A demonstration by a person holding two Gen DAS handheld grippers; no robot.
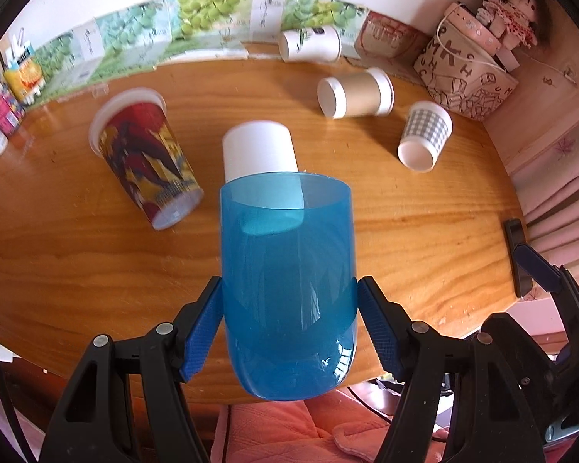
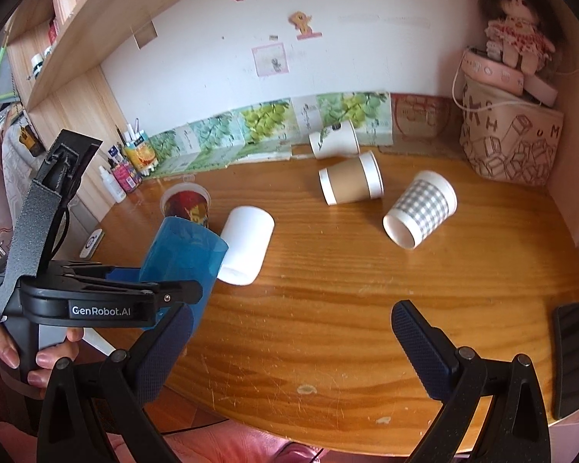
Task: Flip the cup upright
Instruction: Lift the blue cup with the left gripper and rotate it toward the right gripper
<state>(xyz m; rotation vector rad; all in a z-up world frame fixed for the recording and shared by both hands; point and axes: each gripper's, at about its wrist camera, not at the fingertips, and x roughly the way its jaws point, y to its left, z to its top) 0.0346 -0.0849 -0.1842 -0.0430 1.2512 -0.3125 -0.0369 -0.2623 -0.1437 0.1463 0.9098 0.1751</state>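
Nearest your left wrist camera, the left gripper (image 1: 289, 324) has its blue pads pressed on either side of the translucent blue cup (image 1: 287, 285), low on its body near the rounded base. That cup is lifted off the wooden tabletop (image 1: 424, 231), near its front edge, with the open rim pointing away from the camera toward the other cups. From the right wrist view it looks tilted, mouth slanting up and away, so I judge you are midway through the flip: lifted and turning, not yet upright.

Your right gripper (image 2: 289, 351) hangs spread wide over bare wood, holding nothing.

Beyond the blue cup lie the other cups on their sides: the printed cup (image 1: 143, 158), the plain white cup (image 1: 260, 150) just behind the blue rim, the brown-sleeved cup (image 1: 357, 92), and the checked paper cup (image 1: 424, 135).

Next you would need to finish rotating until the base faces down, then lower it onto free wood short of the white cup and let go only once the base sits flat.
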